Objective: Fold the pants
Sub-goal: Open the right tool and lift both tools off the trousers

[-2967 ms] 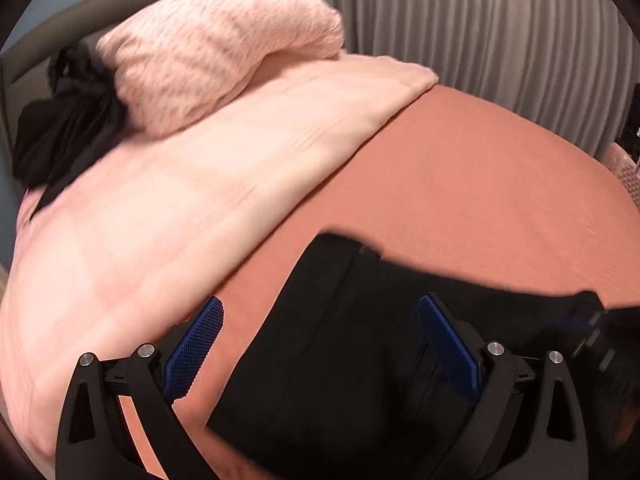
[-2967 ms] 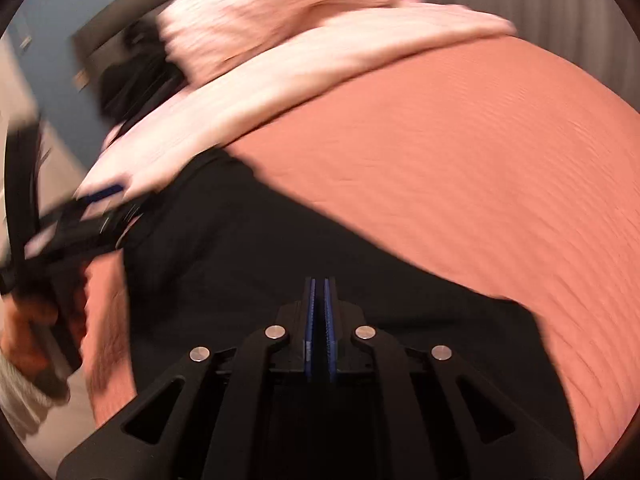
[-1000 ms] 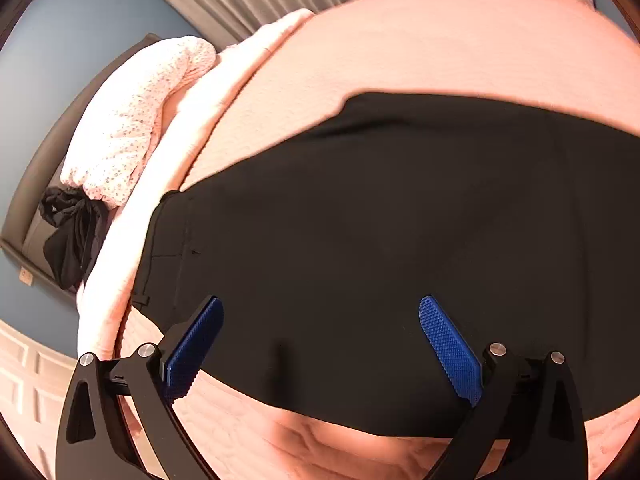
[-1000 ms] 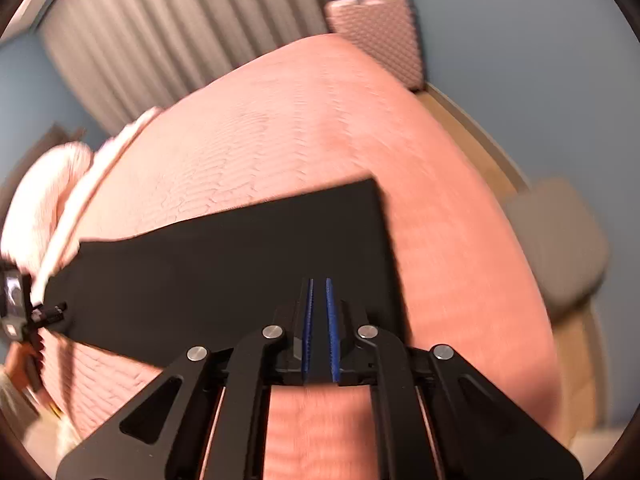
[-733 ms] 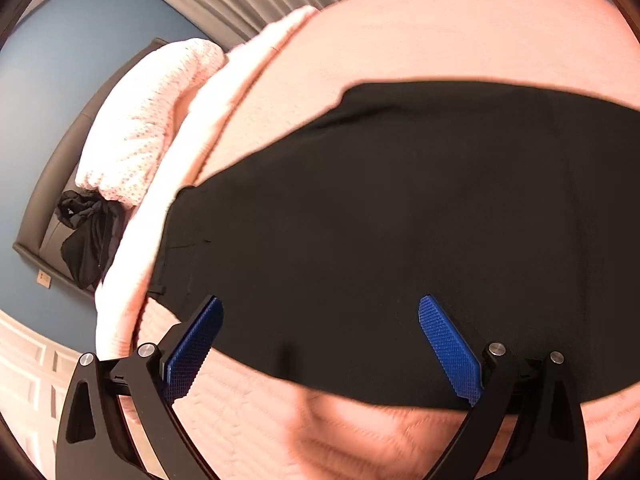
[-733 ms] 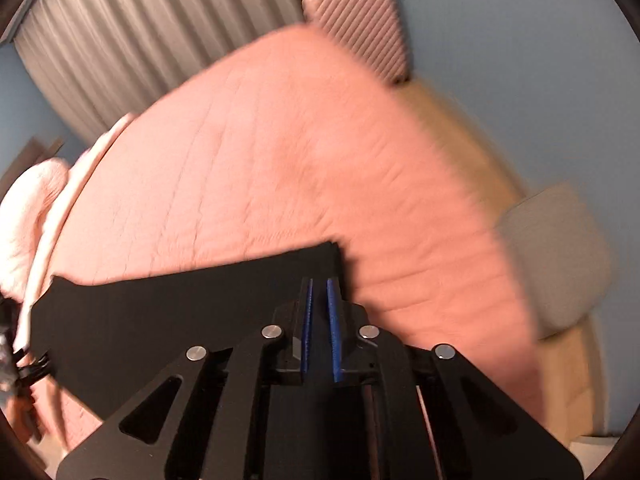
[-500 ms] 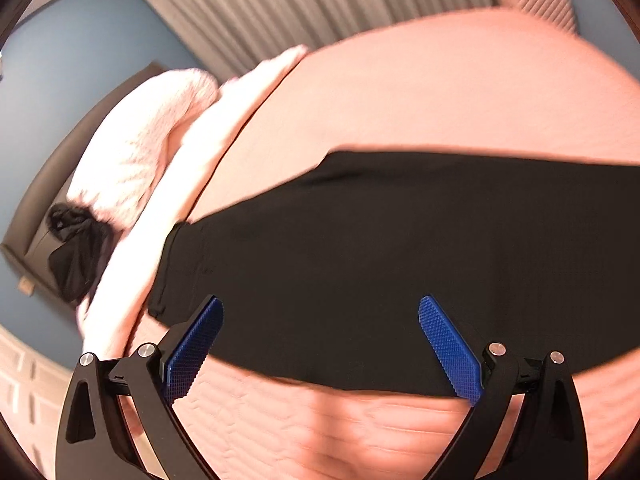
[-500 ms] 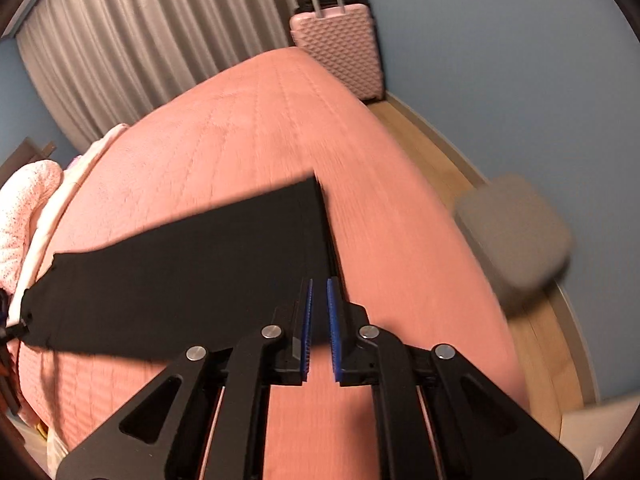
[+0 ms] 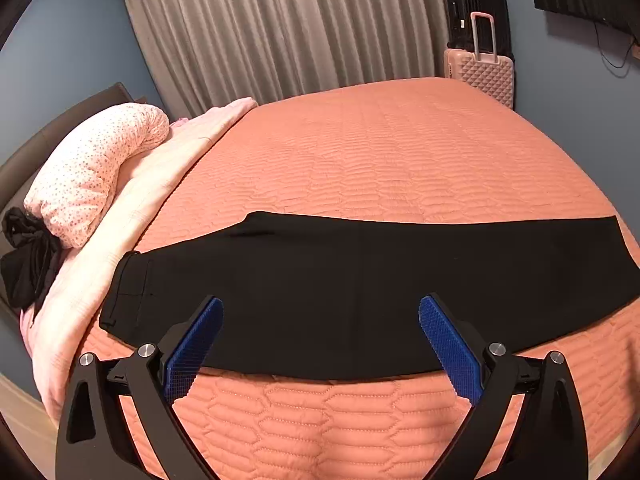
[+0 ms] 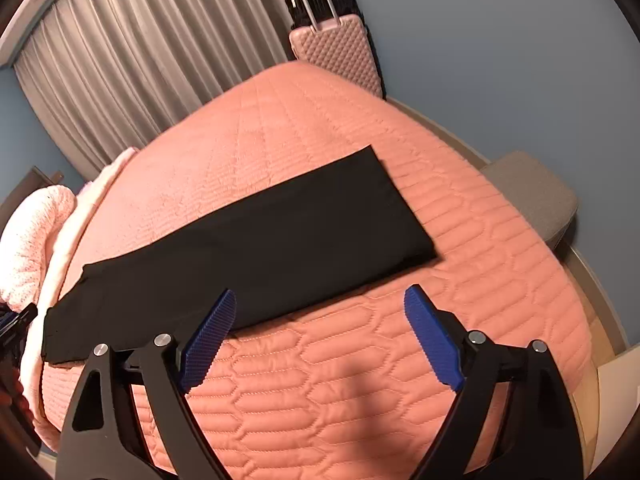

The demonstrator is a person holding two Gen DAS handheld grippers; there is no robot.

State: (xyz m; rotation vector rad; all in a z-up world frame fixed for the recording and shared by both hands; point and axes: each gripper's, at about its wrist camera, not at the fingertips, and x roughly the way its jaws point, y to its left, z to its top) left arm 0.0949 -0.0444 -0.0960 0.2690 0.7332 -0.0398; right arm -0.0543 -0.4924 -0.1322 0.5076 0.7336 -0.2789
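Observation:
Black pants (image 9: 360, 280) lie flat in a long strip across the orange quilted bed (image 9: 380, 152), waistband at the left, leg hems at the right. They also show in the right wrist view (image 10: 248, 248). My left gripper (image 9: 320, 340) is open and empty, raised above the near edge of the pants toward the waist end. My right gripper (image 10: 316, 332) is open and empty, above the quilt just in front of the pants' leg part. Neither touches the cloth.
A pink blanket (image 9: 132, 208) and a dotted pillow (image 9: 92, 172) lie at the bed's left, with dark clothing (image 9: 28, 264) beside them. Grey curtains (image 9: 288, 28) hang behind. A pink suitcase (image 10: 336, 52) and a grey stool (image 10: 532, 196) stand by the blue wall.
My right gripper has opened and let go of the pants' leg end. Both grippers have pulled back and up, leaving the pants stretched out flat on the bed.

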